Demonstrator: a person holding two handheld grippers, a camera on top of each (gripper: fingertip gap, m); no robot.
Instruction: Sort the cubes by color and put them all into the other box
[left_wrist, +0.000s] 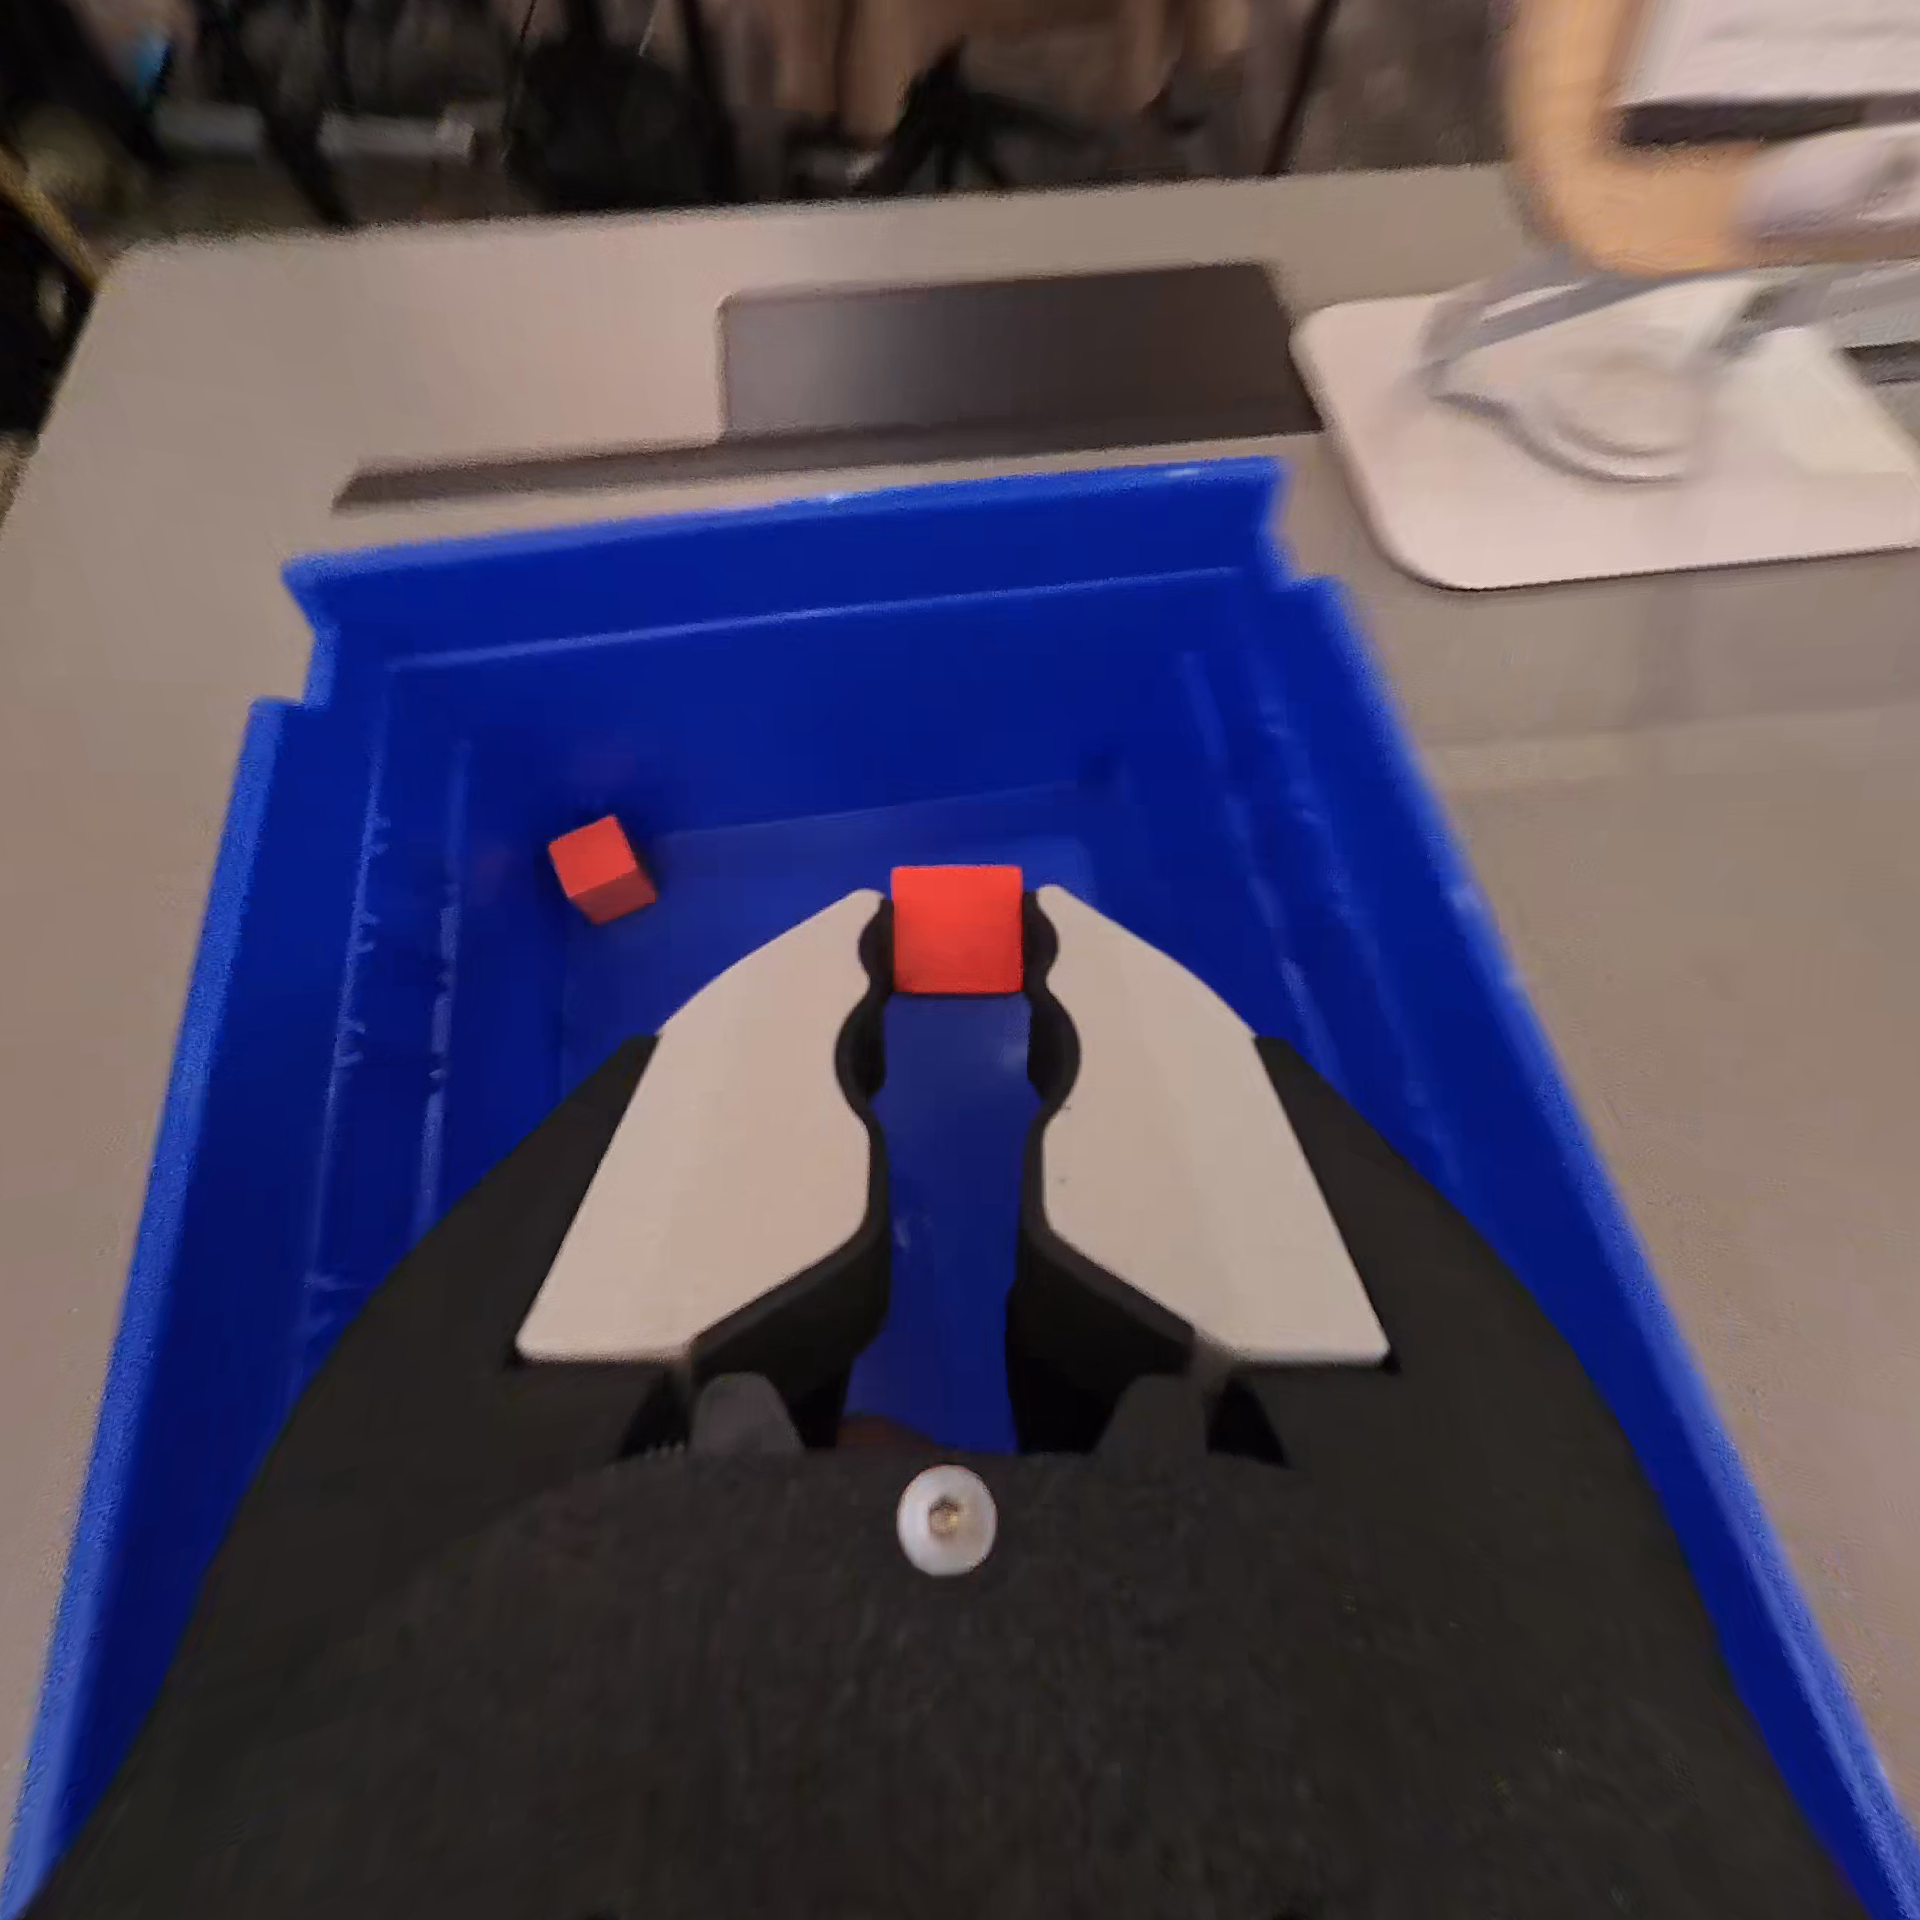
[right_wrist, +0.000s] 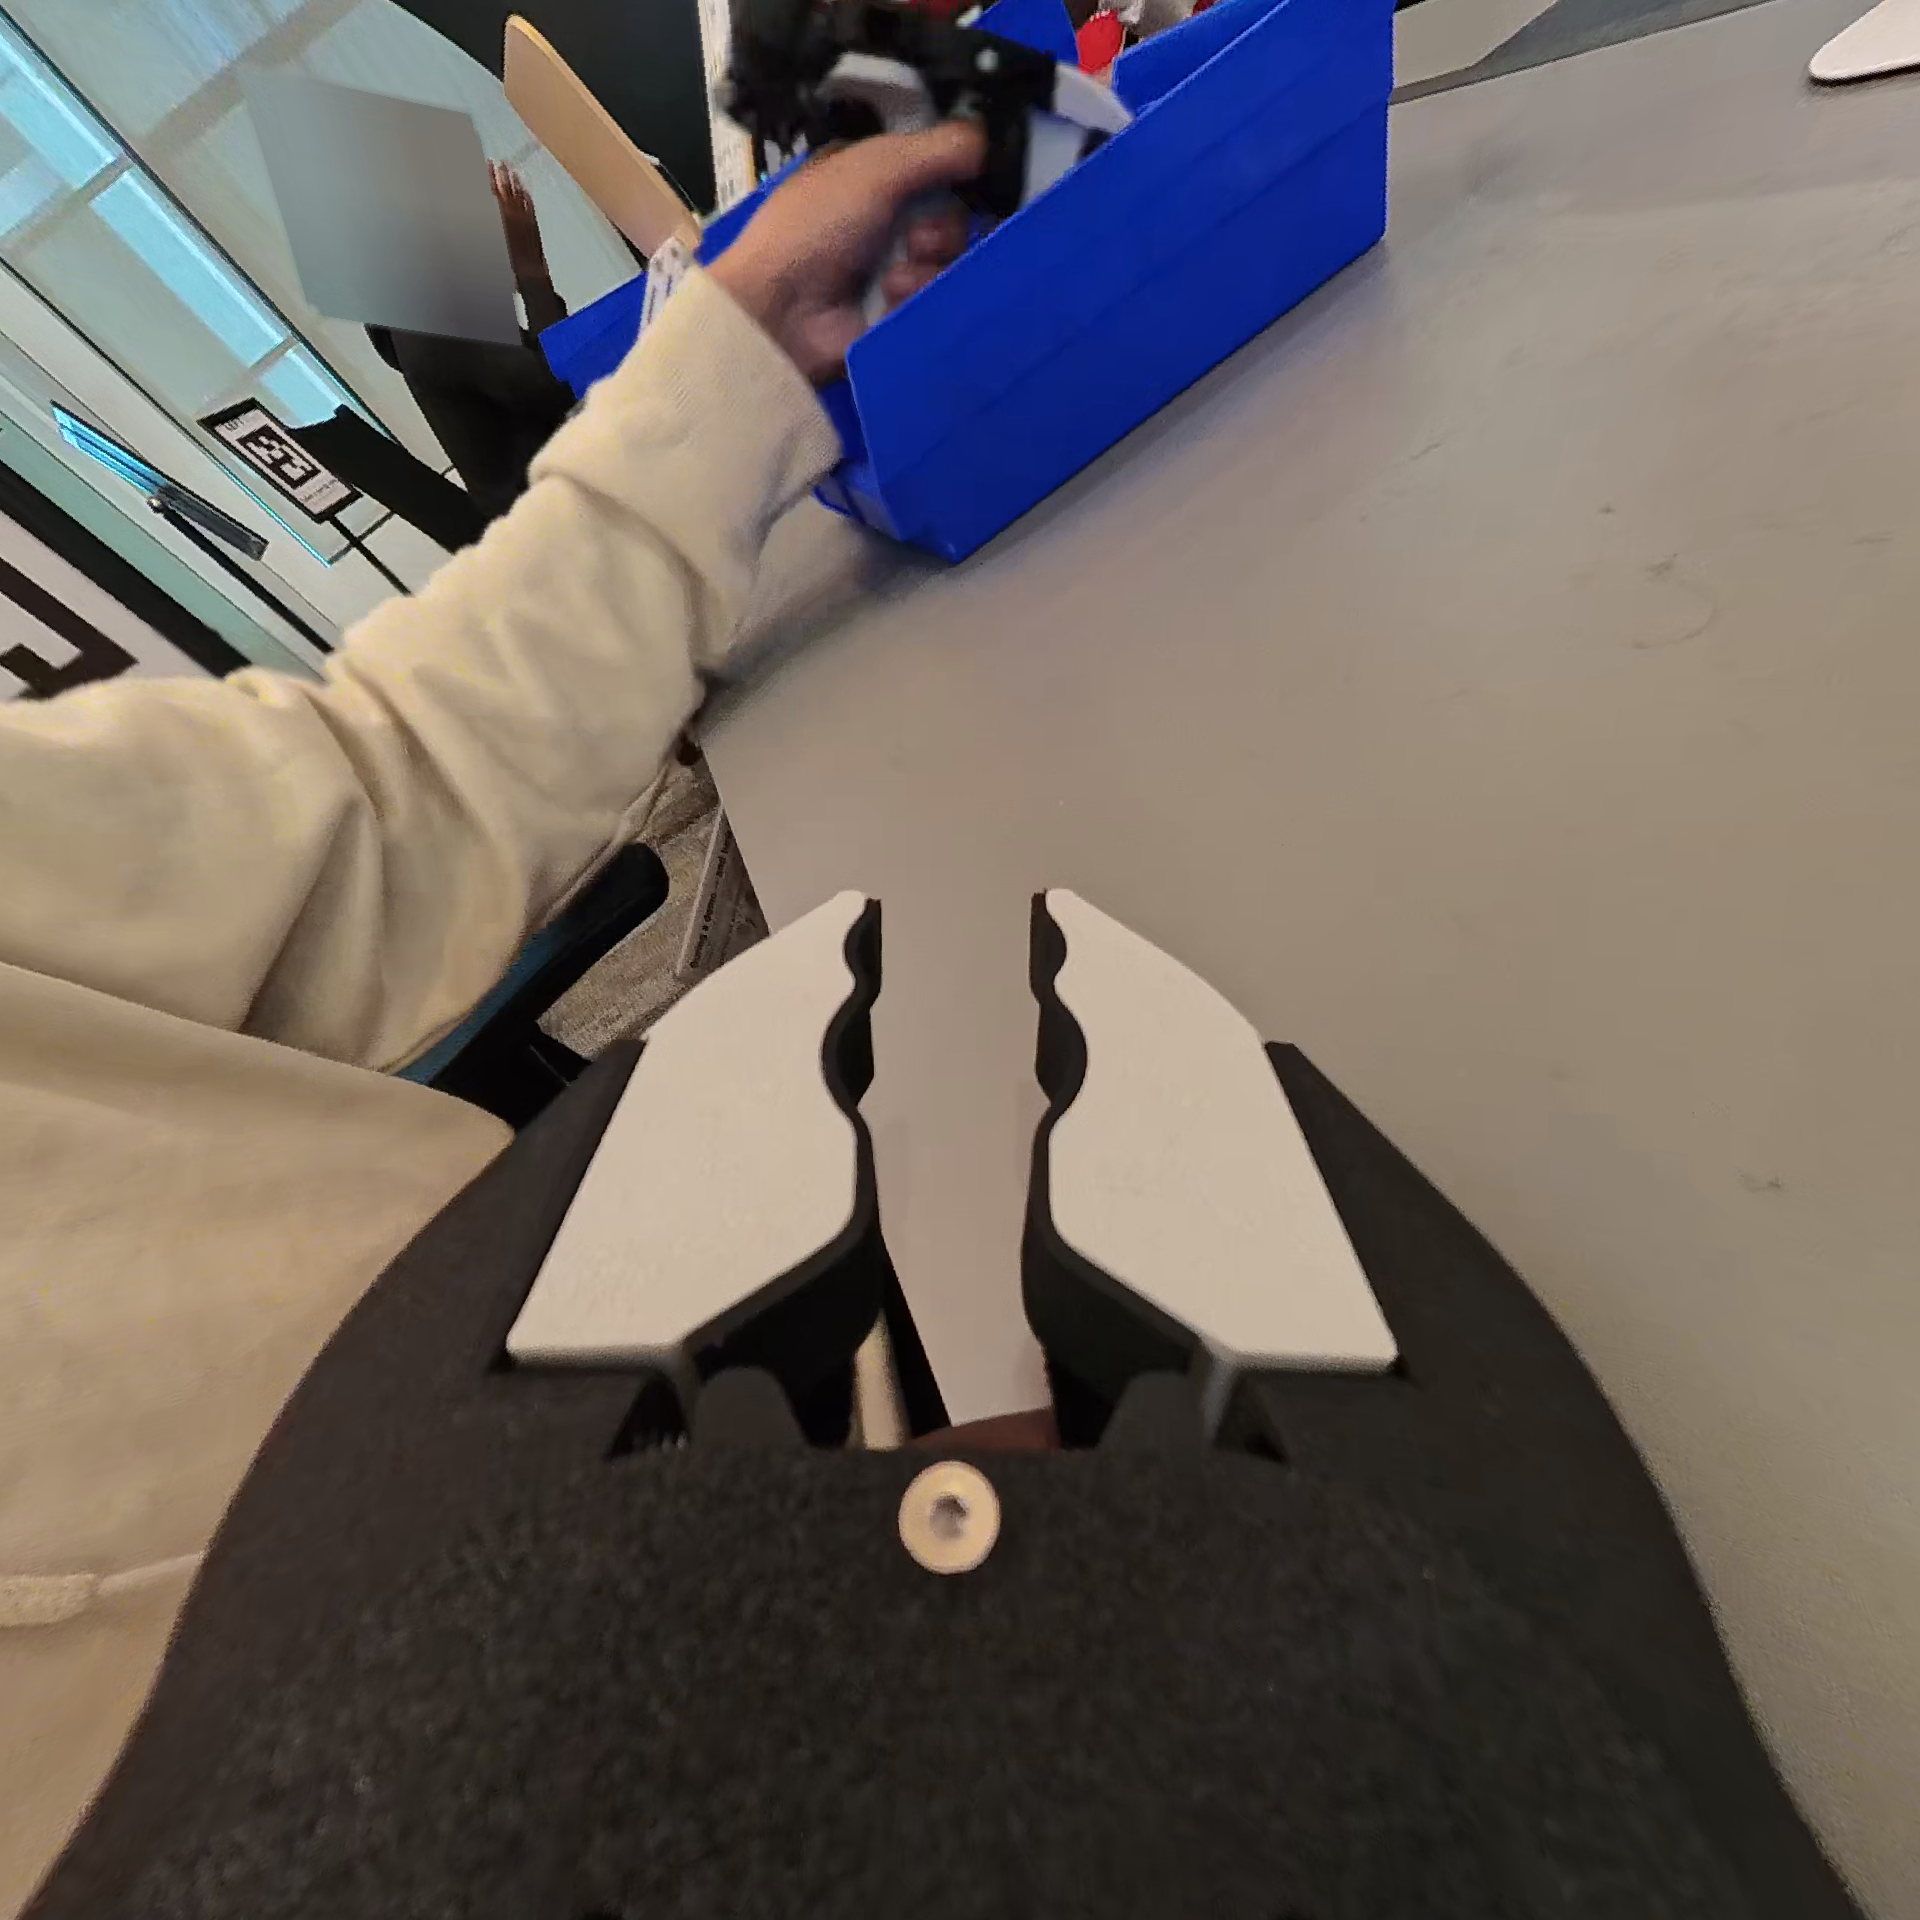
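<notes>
In the left wrist view my left gripper (left_wrist: 957, 914) is inside a blue box (left_wrist: 790, 582) and is shut on a red cube (left_wrist: 957, 930), both pads pressed against its sides. A second red cube (left_wrist: 601, 868) lies on the box floor at the far left. In the right wrist view my right gripper (right_wrist: 956, 914) is open with nothing between its fingers, low over the grey table (right_wrist: 1455, 727). Far off in that view the blue box (right_wrist: 1122, 312) stands at the top, with a hand (right_wrist: 842, 249) and the left gripper reaching into it.
A white pad (left_wrist: 1558, 499) with a blurred metal stand lies right of the box. A dark panel (left_wrist: 997, 343) is set into the table behind the box. A cream sleeve (right_wrist: 468, 675) crosses the table's left edge. A second blue box (right_wrist: 1039, 31) shows behind the first. Spacing between my two grippers at the tips: around 45 cm.
</notes>
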